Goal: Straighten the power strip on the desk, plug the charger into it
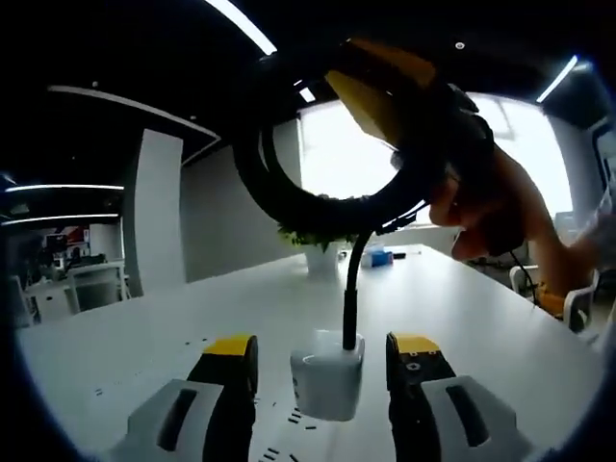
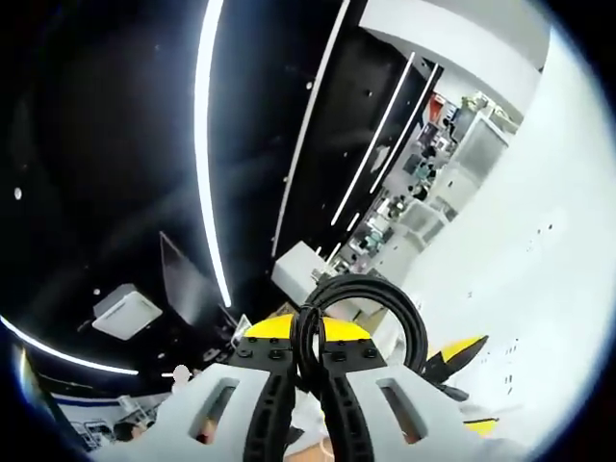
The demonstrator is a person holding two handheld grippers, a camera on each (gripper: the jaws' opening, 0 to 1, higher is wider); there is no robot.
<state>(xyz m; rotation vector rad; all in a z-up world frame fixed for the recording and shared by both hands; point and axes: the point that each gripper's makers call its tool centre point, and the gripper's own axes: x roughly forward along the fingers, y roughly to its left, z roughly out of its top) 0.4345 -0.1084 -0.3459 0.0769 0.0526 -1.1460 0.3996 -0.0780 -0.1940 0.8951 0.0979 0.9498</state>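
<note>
A white charger block (image 1: pixel 327 383) stands on the white desk (image 1: pixel 192 327), between the jaws of my left gripper (image 1: pixel 327 351). That gripper is open, with a gap on each side of the block. The charger's black cable (image 1: pixel 289 192) rises from the block and curls in a big loop up to my right gripper (image 1: pixel 399 96), held high by a hand (image 1: pixel 500 212). In the right gripper view, my right gripper (image 2: pixel 308 332) is shut on the looped cable (image 2: pixel 390 294) and tilts toward the ceiling. Yellow tips of the left gripper (image 2: pixel 457 351) show below it.
A potted plant (image 1: pixel 320 245) and a small blue object (image 1: pixel 378 258) sit at the desk's far end. Chairs (image 1: pixel 577 303) stand along its right side. More tables and chairs (image 1: pixel 77 279) are off to the left. Shelves (image 2: pixel 452 144) line the far wall.
</note>
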